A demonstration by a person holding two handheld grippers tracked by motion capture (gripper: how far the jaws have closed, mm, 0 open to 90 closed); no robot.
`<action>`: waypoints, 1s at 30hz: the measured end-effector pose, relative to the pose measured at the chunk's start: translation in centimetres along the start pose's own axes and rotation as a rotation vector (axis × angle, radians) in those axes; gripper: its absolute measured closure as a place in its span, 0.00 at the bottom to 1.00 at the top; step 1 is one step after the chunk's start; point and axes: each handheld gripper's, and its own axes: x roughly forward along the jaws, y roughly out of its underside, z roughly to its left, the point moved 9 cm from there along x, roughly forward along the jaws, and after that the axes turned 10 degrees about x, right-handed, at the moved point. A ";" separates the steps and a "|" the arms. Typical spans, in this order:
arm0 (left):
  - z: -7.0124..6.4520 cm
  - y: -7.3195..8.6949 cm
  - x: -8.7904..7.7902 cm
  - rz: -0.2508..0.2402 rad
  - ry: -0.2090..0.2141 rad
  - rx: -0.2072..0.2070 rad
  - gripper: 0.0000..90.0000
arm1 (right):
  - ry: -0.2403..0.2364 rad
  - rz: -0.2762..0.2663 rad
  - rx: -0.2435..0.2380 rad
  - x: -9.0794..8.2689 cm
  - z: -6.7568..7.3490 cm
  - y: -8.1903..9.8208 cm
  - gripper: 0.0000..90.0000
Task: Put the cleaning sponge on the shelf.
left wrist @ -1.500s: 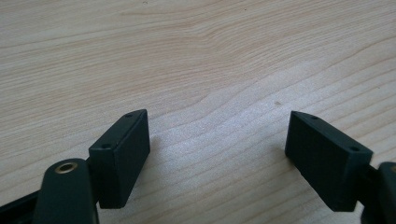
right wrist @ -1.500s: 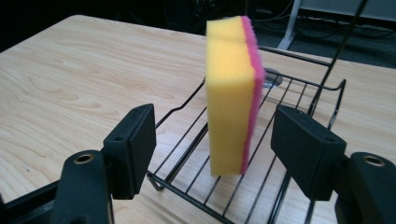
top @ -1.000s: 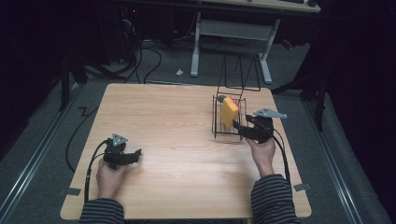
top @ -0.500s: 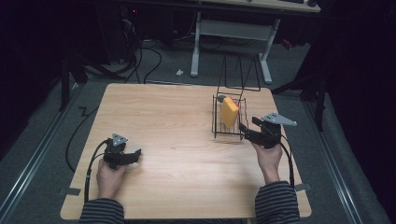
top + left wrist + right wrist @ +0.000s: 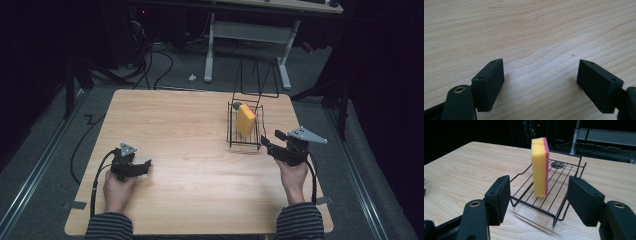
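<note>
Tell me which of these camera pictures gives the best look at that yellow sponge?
The right gripper view: the sponge stands upright on the wire rack, close up, its pink backing plain to see. The high view shows it small and far off. The left gripper view looks at the table.

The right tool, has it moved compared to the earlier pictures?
Yes. The right tool has drawn back from the wire rack, toward the table's right edge and the person; earlier it was against the rack's side.

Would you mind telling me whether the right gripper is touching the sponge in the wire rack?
Apart. In the right gripper view, the right gripper has its jaws open short of the rack, with the sponge standing farther back.
</note>
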 end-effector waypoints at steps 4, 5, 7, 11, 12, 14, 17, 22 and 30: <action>0.0 0.0 0.0 0.000 0.000 0.000 0.25 | 0.001 -0.008 0.003 -0.7 -0.1 0.2 0.40; 0.0 0.0 0.0 0.000 0.000 0.000 0.25 | 0.000 -0.014 0.004 -0.9 -0.1 0.2 0.40; 0.0 0.0 0.0 0.000 0.000 0.000 0.25 | -0.003 -0.025 0.005 -1.3 -0.1 0.2 0.40; 0.0 0.0 0.0 0.000 0.000 0.000 0.25 | -0.005 -0.031 0.008 -1.6 -0.2 0.6 0.40; 0.0 0.0 0.0 0.000 0.000 0.000 0.25 | -0.006 -0.032 0.007 -1.7 -0.2 0.7 0.40; 0.0 0.0 0.0 0.000 0.000 0.000 0.25 | -0.002 -0.036 0.004 -2.0 -0.2 0.9 0.40; 0.0 0.0 0.0 0.000 0.000 0.000 0.25 | -0.004 -0.048 -0.003 -2.4 -0.2 1.0 0.40; 0.0 0.0 0.0 0.000 0.000 0.000 0.25 | -0.002 -0.049 0.006 -3.0 -0.6 1.6 0.40; 0.0 0.0 0.0 0.000 0.000 0.000 0.25 | -0.009 -0.055 0.024 -3.3 -0.8 2.5 0.40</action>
